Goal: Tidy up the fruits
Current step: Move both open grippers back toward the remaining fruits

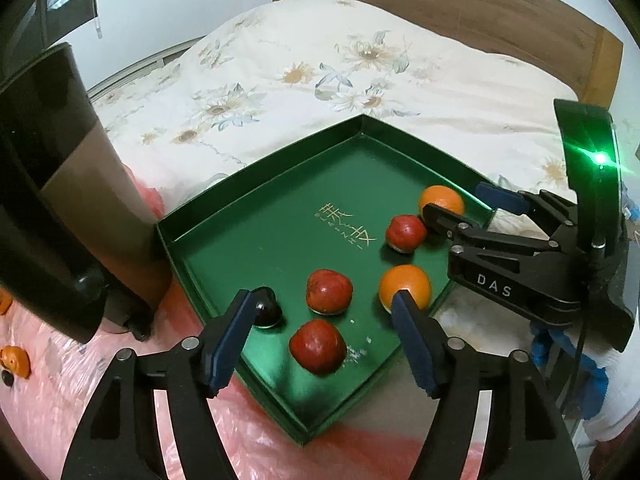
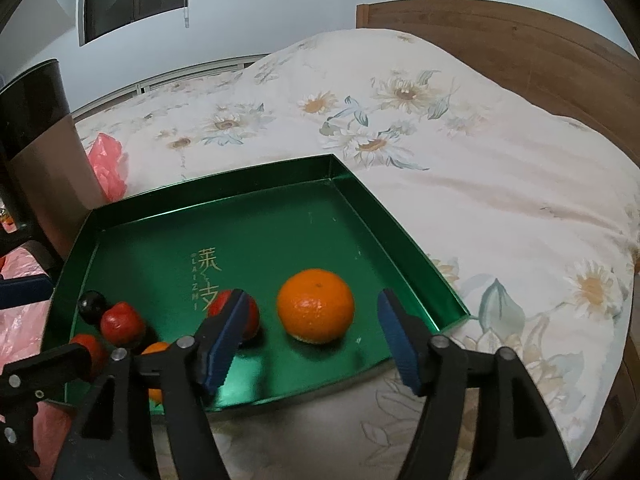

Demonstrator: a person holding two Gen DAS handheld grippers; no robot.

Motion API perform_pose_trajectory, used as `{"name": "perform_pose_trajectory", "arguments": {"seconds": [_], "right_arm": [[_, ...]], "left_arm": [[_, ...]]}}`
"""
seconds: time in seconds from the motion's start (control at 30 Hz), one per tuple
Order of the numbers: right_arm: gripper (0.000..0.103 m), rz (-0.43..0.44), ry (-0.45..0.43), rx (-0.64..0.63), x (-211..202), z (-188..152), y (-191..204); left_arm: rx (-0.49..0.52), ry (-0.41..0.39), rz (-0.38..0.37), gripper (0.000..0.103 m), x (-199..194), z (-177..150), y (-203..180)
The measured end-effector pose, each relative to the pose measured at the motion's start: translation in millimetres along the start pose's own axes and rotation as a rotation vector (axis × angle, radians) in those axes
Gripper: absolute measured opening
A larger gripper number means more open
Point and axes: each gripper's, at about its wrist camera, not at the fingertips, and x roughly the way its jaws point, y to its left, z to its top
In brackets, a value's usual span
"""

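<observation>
Left wrist view: left gripper (image 1: 326, 322) fingers apart, nothing clamped. Two red fruits sit in the gap ahead: near red fruit (image 1: 318, 345) lowest, second red fruit (image 1: 329, 291) just beyond it. Small dark fruit (image 1: 266, 307) right at the left finger's tip, orange (image 1: 405, 286) right at the right finger's tip, so neither is centred. All lie in the green tray (image 1: 224, 236) on the bed (image 1: 320, 72). More small orange fruit lie outside the tray, far left on pink plastic (image 1: 16, 360).

Right wrist view: right gripper (image 2: 316, 336) fingers wide apart, empty. Big orange (image 2: 315, 305) sits dead centre between the fingers, just ahead, resting on the tray floor and clear of both pads. Round, so no long axis to align to. A red fruit (image 2: 252, 316) peeks from behind the left finger.

My read: both fingers are free; stray fruit on the left falls to the left hand.
</observation>
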Motion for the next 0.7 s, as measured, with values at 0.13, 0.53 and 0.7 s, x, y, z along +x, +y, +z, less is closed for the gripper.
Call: {"name": "perform_pose_trajectory", "arguments": {"seconds": [0.13, 0.53, 0.7], "right_arm": [[0.103, 0.009, -0.009, 0.001, -15.7, -2.1, 3.4], [0.103, 0.069, -0.031, -0.029, -91.2, -9.8, 33.3], [0.103, 0.114, -0.039, -0.077, -124.9, -17.0, 63.7]], "left_arm": [[-0.016, -0.004, -0.027, 0.077, -16.8, -7.1, 2.9], [-0.084, -0.017, -0.024, 0.08, -77.3, -37.4, 28.5], [-0.149, -0.018, -0.01, 0.08, -106.5, -63.6, 57.3]]}}
